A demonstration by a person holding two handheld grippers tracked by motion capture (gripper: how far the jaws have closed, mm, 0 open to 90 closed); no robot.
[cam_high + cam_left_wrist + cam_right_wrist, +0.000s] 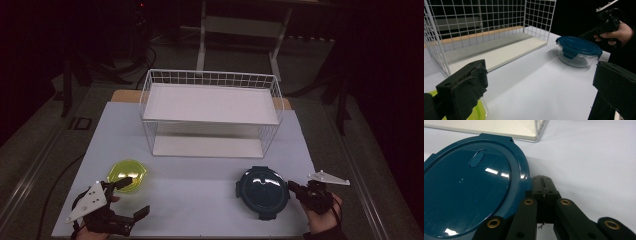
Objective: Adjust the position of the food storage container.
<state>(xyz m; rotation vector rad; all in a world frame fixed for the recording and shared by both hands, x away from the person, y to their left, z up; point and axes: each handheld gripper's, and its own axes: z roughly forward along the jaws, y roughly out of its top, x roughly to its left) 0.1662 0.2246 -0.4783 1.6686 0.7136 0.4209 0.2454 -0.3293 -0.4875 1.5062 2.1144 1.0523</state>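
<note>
The blue-lidded glass container point(262, 192) stands at the lower right of the high view. The right tongs point(292, 187) are pressed together at its lid rim, seemingly on a latch tab. The left tongs point(131, 196) stand wide apart beside the yellow-green container point(127, 173). Next move probably: lifting this tab gently.

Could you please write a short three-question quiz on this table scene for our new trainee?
1. True or false: the right gripper has its jaws shut, with the tips at the rim of the blue-lidded container.
2. Which thing lies nearest the left gripper? A) the yellow-green container B) the white wire rack C) a red mug
3. Fill in: the blue lid sits on a clear ____ bowl.

Key:
1. True; the jaws are pressed together beside the lid's edge.
2. A; one open jaw lies over its edge.
3. Glass-like; the left gripper view shows the see-through wall.
</note>
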